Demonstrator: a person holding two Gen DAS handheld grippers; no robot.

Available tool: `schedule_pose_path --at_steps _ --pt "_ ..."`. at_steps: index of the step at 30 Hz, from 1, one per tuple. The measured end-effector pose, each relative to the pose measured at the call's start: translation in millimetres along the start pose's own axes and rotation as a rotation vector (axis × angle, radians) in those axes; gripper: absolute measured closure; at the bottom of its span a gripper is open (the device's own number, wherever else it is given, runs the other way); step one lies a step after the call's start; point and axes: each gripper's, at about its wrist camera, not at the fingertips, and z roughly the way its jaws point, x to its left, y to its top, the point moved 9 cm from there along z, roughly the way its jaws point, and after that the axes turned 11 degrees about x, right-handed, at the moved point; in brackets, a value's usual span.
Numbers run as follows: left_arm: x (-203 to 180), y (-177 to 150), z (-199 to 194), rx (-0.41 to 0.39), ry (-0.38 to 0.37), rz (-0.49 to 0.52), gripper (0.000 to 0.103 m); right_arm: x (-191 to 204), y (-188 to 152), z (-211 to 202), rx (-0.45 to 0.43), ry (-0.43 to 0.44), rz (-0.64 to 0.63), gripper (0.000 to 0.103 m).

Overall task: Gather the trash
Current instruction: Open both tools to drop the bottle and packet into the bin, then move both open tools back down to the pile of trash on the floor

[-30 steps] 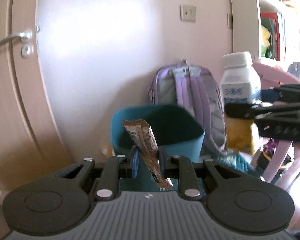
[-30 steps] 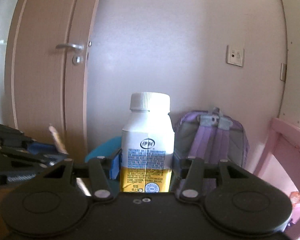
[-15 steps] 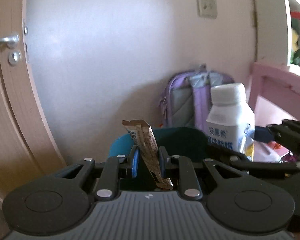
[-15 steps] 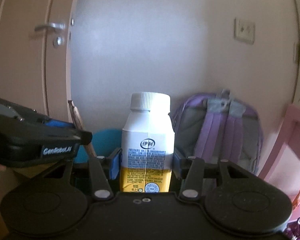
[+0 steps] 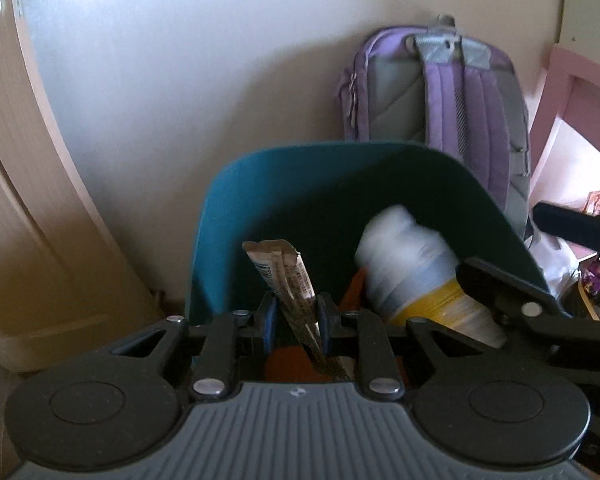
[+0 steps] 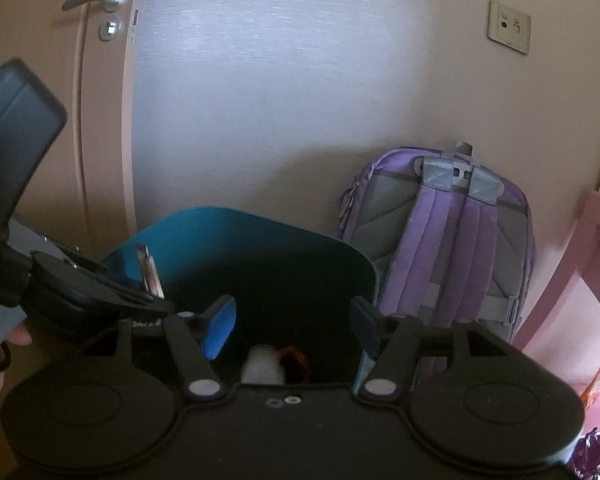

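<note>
A teal bin [image 5: 260,200] stands on the floor against the wall; it also shows in the right wrist view [image 6: 228,240]. My left gripper [image 5: 296,316] is shut on a brown snack wrapper [image 5: 288,276] and holds it over the bin's near rim. My right gripper [image 6: 292,320] is open and empty over the bin mouth. A white bottle with a yellow label [image 5: 416,264] is blurred, falling inside the bin; its white cap end [image 6: 262,366] shows below the right jaws. Something orange-red [image 5: 288,364] lies in the bin.
A purple and grey backpack [image 5: 452,92] leans on the wall right of the bin, also in the right wrist view [image 6: 460,240]. A wooden door [image 6: 60,100] is at the left. Pink furniture [image 5: 572,104] and bags of clutter [image 5: 596,288] are at the right.
Both grippers moved forward and tilted down over the bin. The right gripper opened and let go of the bottle, which drops into the bin. The left still holds the wrapper.
</note>
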Motion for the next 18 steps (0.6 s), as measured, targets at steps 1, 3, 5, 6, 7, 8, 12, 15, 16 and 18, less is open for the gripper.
schedule_pose_path --at_steps 1,3,5,6,7,8,12,15,16,18 --pt "0.1 -0.8 2.5 0.015 -0.01 -0.005 0.081 -1.1 -1.0 -2.7 -0.002 0.004 0.003 0.04" --pt "-1.3 -4.6 3.6 0.024 -0.025 -0.006 0.081 -2.7 -3.7 -9.8 -0.005 0.014 0.008 0.04" --pt "-4.1 -7.0 0.8 0.014 -0.023 0.007 0.078 -4.9 -5.5 -18.6 -0.012 0.022 0.01 0.038" --pt "-6.0 -8.0 -1.9 0.009 -0.017 0.015 0.074 -6.5 -5.6 -22.8 -0.017 0.021 0.009 0.037" --pt "-6.8 -9.3 -4.5 0.005 -0.01 0.02 0.061 -7.4 -6.6 -28.5 -0.024 0.022 0.009 0.037" --pt "-8.5 -10.1 -8.3 -0.005 -0.002 0.025 0.042 -8.4 -7.6 -34.3 -0.028 0.026 0.01 0.036" --pt "-16.4 -11.4 -29.3 -0.057 0.002 0.049 0.03 -13.7 -12.7 -59.2 -0.041 0.033 0.008 0.035" --pt "-22.4 -17.0 -45.9 -0.071 -0.005 0.057 0.03 -16.0 -22.6 -80.3 -0.05 0.047 0.01 0.032" --pt "-23.1 -20.5 -53.6 -0.078 -0.009 0.06 0.03 -16.7 -28.1 -87.3 -0.048 0.053 0.008 0.032" --pt "-26.2 -27.2 -67.6 -0.091 -0.018 0.071 0.028 -17.7 -41.5 -99.6 -0.041 0.065 0.005 0.03"
